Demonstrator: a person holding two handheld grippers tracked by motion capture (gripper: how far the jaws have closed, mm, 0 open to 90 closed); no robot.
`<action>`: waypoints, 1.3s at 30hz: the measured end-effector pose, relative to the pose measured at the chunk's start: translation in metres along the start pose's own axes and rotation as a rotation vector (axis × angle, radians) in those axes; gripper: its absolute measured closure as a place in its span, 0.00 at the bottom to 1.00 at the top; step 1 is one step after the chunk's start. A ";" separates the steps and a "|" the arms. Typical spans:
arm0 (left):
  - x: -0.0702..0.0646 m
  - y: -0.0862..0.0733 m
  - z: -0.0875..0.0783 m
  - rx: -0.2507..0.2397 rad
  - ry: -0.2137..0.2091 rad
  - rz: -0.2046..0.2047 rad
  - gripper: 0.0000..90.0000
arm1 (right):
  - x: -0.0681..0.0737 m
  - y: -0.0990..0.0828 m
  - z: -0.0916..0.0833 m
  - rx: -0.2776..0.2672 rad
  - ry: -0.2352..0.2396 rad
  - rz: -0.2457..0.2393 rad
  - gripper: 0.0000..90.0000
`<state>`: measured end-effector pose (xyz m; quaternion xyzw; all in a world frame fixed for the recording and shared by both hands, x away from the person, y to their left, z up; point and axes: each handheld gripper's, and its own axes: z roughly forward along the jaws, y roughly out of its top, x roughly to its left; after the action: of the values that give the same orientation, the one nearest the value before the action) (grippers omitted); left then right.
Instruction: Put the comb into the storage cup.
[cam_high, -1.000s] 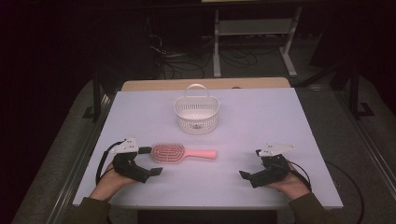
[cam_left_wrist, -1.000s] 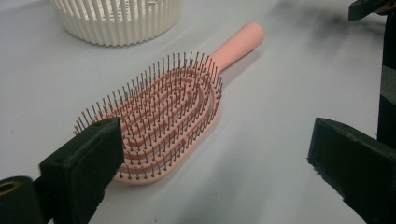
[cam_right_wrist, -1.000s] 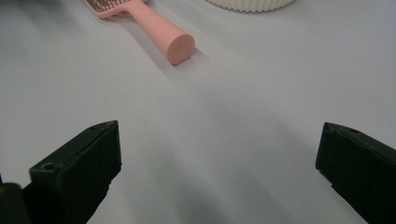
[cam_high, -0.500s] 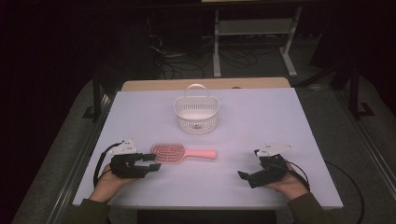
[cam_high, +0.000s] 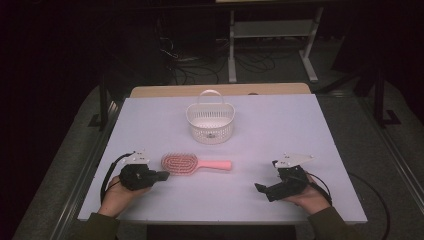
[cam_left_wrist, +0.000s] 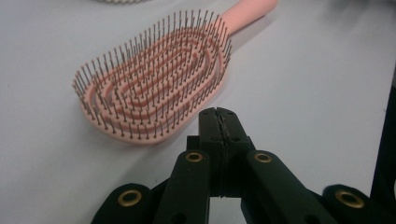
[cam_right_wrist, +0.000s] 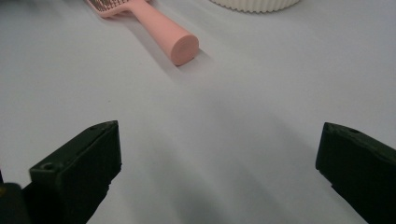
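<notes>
Pink hairbrush (cam_high: 192, 164) is lying flat on the white table (cam_high: 320, 130), bristles facing up, oval head pointing left, round-ended handle pointing right. Head is vented with concentric rings; the pins are looking dark-tipped, probably metal. It's sitting near the table's front, in front of the white basket (cam_high: 210, 121), well apart from it.

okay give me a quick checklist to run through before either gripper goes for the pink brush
1. Brush flat on the table, bristles up: ok.
2. Left gripper open for a grasp: not ok; its jaws have just been closing and stand shut on nothing, short of the brush head.
3. Right gripper open: ok, jaws wide, nothing between them.
4. Handle free to grab: ok, its end faces the right gripper with bare table between.
5. Basket upright beyond the brush: ok.
6. Basket empty: cannot tell.
</notes>
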<state>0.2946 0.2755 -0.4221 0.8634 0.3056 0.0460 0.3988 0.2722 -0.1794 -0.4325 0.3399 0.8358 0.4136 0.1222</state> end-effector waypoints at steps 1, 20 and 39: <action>0.000 -0.001 0.000 0.006 0.006 -0.002 1.00 | 0.000 0.000 0.000 0.000 0.000 0.000 0.00; 0.012 -0.003 0.005 0.055 0.097 -0.025 1.00 | -0.001 -0.001 0.001 0.006 -0.004 0.003 0.00; 0.021 0.001 0.010 0.073 0.141 -0.018 1.00 | -0.001 -0.001 0.001 0.011 -0.003 0.000 0.00</action>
<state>0.3150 0.2805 -0.4317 0.8691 0.3422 0.0922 0.3451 0.2731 -0.1797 -0.4340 0.3410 0.8380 0.4083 0.1216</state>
